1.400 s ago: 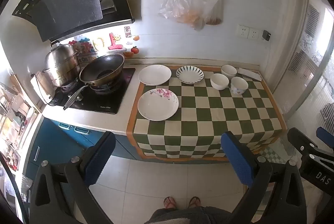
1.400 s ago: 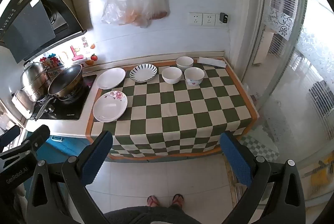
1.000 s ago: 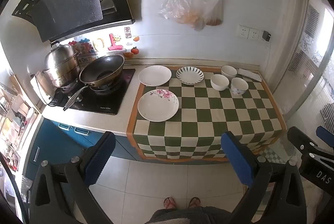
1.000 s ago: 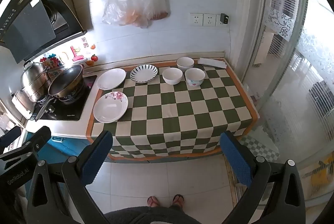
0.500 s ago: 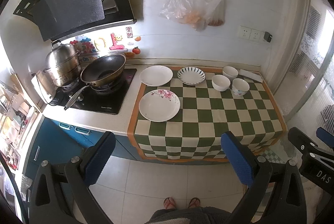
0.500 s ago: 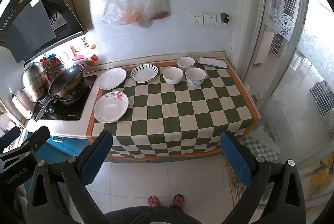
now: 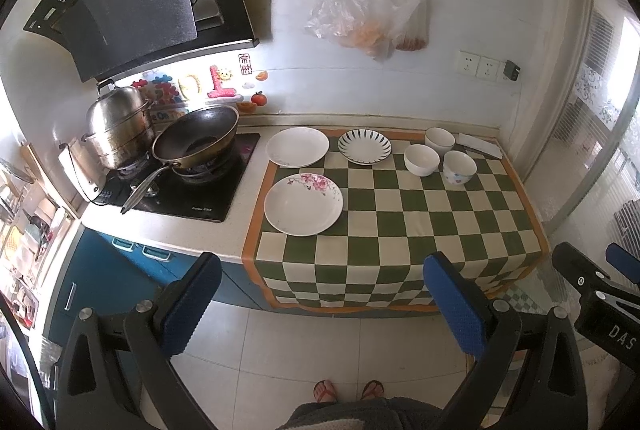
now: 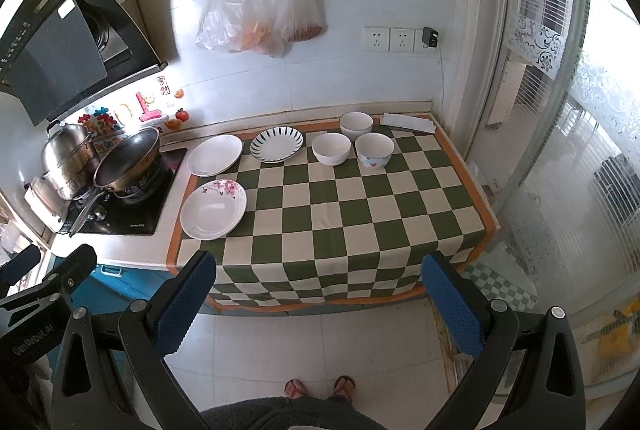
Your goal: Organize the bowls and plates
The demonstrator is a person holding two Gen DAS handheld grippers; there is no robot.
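On a green-and-white checked cloth (image 7: 400, 218) lie a floral plate (image 7: 303, 203) (image 8: 213, 209), a plain white plate (image 7: 297, 146) (image 8: 215, 154) and a striped plate (image 7: 364, 147) (image 8: 277, 144). Three bowls stand at the back right: a white bowl (image 7: 419, 159) (image 8: 331, 148), a second white bowl (image 7: 439, 139) (image 8: 356, 125) and a patterned bowl (image 7: 459, 167) (image 8: 374, 149). My left gripper (image 7: 322, 302) and right gripper (image 8: 318, 298) both hang open and empty, high above the floor, well short of the counter.
A wok (image 7: 196, 143) and a steel steamer pot (image 7: 119, 127) sit on the hob at the left under a range hood (image 7: 136, 1). Plastic bags (image 7: 372, 9) hang on the wall. A person's sandalled feet (image 7: 348, 390) stand on the tiled floor. A glass door (image 8: 560, 149) bounds the right side.
Both grippers have drifted slightly toward the counter, so it sits a little lower and nearer in each view. Plates and bowls have not moved.
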